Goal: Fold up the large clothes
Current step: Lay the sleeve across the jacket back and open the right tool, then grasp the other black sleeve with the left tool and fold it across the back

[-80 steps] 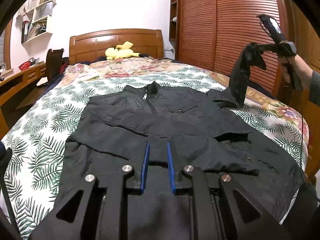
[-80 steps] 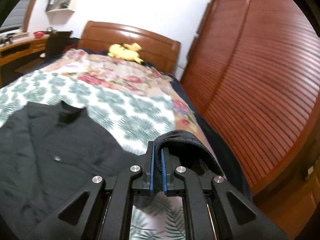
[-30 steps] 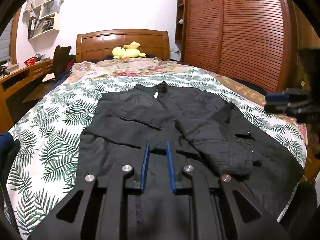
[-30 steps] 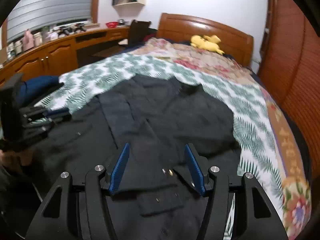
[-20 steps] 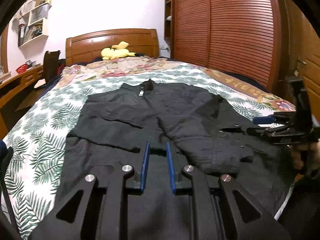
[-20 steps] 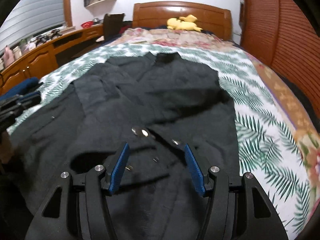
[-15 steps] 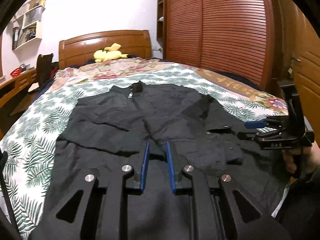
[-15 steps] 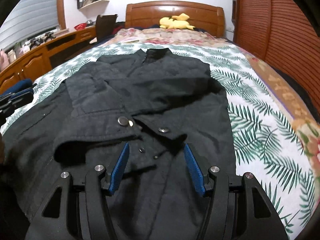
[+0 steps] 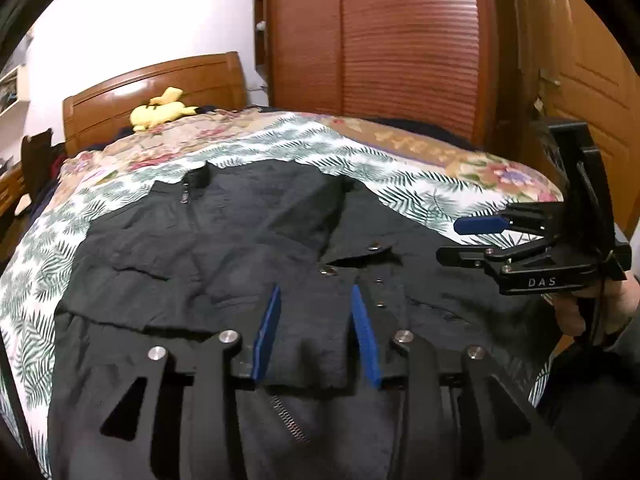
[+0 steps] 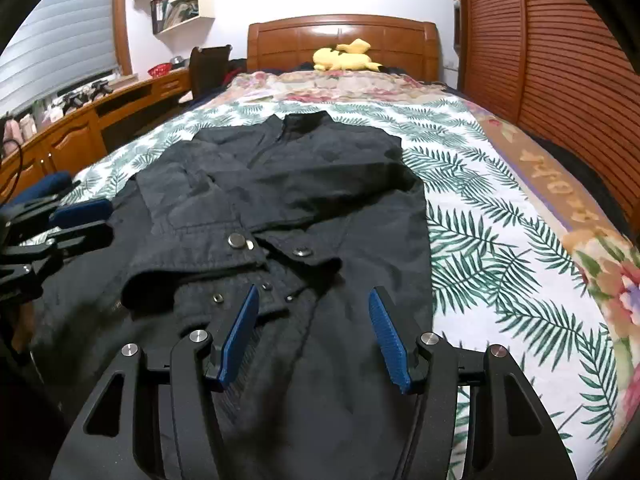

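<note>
A large black jacket [image 9: 248, 240] lies flat on the bed, collar toward the headboard, both sleeves folded across its front. It also shows in the right wrist view [image 10: 320, 184]. My left gripper [image 9: 316, 300] is open and empty just above the jacket's lower front, near the sleeve cuffs. My right gripper [image 10: 312, 300] is open and empty over the hem at the jacket's right side; it shows in the left wrist view [image 9: 472, 240] at the right bed edge. The left gripper shows in the right wrist view [image 10: 84, 220] at the left.
The bed has a palm-leaf cover [image 10: 500, 248] and a wooden headboard [image 10: 344, 40] with a yellow plush toy [image 10: 344, 58]. A slatted wooden wardrobe [image 9: 400, 52] runs along the right. A wooden desk [image 10: 80, 128] and chair stand at the left.
The right gripper let go of the sleeve, which now lies across the jacket front, and came down to the hem. The left gripper has opened over the lower front.
</note>
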